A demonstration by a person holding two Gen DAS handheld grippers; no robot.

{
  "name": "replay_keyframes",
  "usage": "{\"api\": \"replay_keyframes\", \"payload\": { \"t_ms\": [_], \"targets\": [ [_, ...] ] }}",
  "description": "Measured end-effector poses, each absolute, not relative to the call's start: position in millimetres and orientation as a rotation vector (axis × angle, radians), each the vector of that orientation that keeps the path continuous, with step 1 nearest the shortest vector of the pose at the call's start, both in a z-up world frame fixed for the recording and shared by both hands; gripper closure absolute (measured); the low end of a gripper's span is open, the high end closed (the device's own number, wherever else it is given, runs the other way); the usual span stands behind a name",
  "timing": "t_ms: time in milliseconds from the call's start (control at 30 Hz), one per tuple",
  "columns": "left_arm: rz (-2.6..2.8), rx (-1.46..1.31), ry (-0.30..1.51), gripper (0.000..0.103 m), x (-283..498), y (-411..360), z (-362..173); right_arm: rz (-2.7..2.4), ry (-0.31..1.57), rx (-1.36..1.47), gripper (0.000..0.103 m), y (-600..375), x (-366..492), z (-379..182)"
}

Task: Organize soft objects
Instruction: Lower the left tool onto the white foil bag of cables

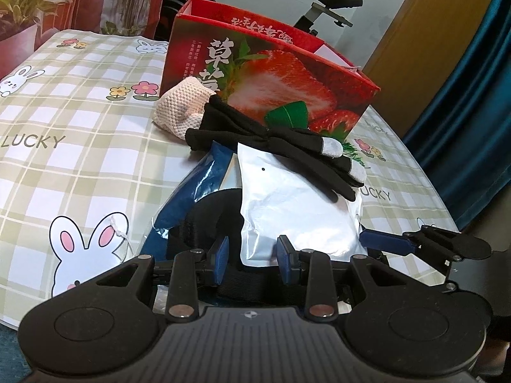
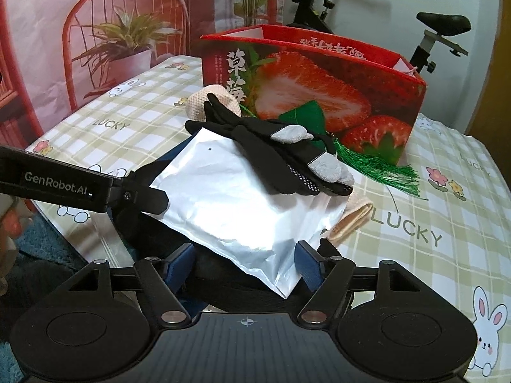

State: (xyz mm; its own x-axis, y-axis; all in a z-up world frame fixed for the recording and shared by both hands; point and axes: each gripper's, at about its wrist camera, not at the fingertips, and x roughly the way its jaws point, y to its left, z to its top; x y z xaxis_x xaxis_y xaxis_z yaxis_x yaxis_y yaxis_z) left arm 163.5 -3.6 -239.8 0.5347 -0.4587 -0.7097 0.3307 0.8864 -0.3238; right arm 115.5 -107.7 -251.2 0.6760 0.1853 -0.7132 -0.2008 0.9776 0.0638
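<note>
The silver pouch point(image 2: 230, 198) looks light, crinkly and slick: a thin foil-like bag that will buckle instead of holding its shape, and probably slide between smooth pads. Its sealed edges and corners seem the surest places to take it; the puffed middle would likely give way. It lies in the centre of both views on the checked desk point(image 2: 447, 191), over dark blue and black soft things, in front of the red strawberry box point(image 2: 319, 95).

A black glove point(image 2: 281, 159) with grey fingertips is draped across the pouch's upper edge, limp and likely to slip off if the pouch tilts. A beige knitted piece point(image 1: 179, 108) sits behind it against the box.

The left claw point(image 1: 252, 255) has the pouch's lower edge between its blue pads, half closed; whether it truly pinches I cannot tell. The right claw point(image 2: 246, 265) is spread, the pouch's near corner lying loose between its pads.
</note>
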Motion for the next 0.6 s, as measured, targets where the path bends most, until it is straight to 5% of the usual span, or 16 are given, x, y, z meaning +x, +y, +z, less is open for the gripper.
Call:
{"api": "replay_keyframes", "payload": {
  "t_ms": [600],
  "targets": [
    [-0.487,-0.175,0.885,0.067,168,-3,-242,0.192,0.775,0.025,0.036,-119,123,-257]
  ]
}}
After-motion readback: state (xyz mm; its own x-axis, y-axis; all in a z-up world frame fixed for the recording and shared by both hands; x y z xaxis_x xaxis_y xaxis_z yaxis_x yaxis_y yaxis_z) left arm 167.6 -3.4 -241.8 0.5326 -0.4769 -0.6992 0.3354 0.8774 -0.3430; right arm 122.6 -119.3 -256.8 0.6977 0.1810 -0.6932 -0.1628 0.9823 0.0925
